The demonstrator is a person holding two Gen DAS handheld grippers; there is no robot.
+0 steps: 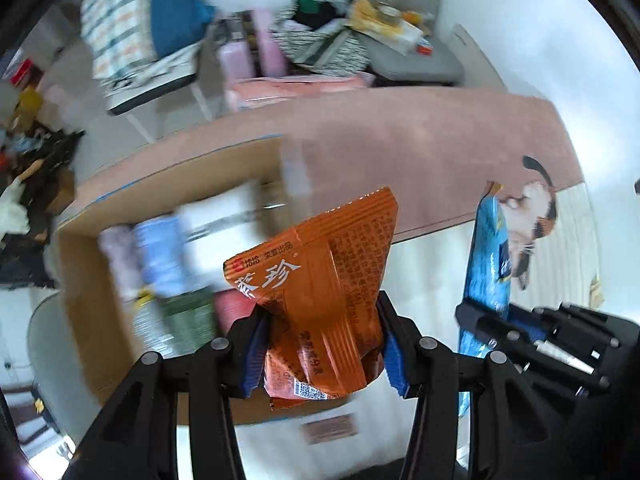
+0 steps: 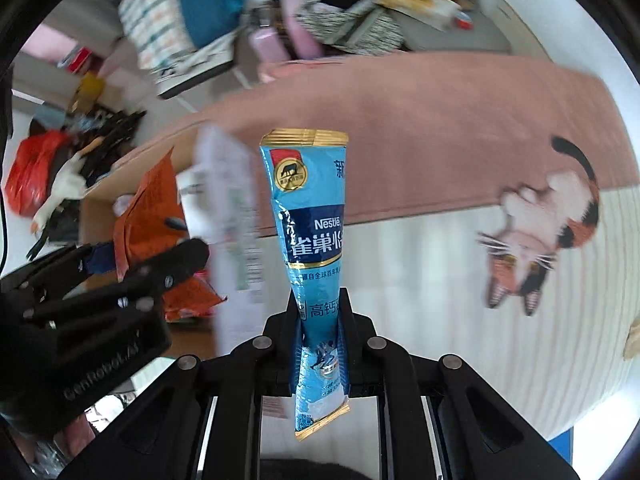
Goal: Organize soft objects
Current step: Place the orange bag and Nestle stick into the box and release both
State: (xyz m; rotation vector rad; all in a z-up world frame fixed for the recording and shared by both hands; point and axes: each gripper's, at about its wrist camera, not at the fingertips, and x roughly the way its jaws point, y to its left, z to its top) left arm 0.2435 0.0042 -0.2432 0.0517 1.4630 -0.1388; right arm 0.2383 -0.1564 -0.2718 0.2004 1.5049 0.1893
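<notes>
My left gripper (image 1: 322, 322) is shut on an orange snack packet (image 1: 320, 276) and holds it up above an open cardboard box (image 1: 80, 272). The packet also shows at the left of the right wrist view (image 2: 150, 216), with the left gripper (image 2: 132, 260) around it. My right gripper (image 2: 319, 312) is shut on a blue Nestle sachet (image 2: 312, 220), held upright above the bed. The sachet also shows in the left wrist view (image 1: 486, 256), to the right of the orange packet, held by the right gripper (image 1: 484, 320).
The box holds several blurred packets and bottles (image 1: 172, 264). Behind it lies a pink blanket (image 1: 420, 148) and a white cat-print sheet (image 2: 532, 240). Chairs piled with clothes and clutter (image 1: 328, 40) stand beyond. A heap of bags (image 2: 48, 176) lies on the floor at left.
</notes>
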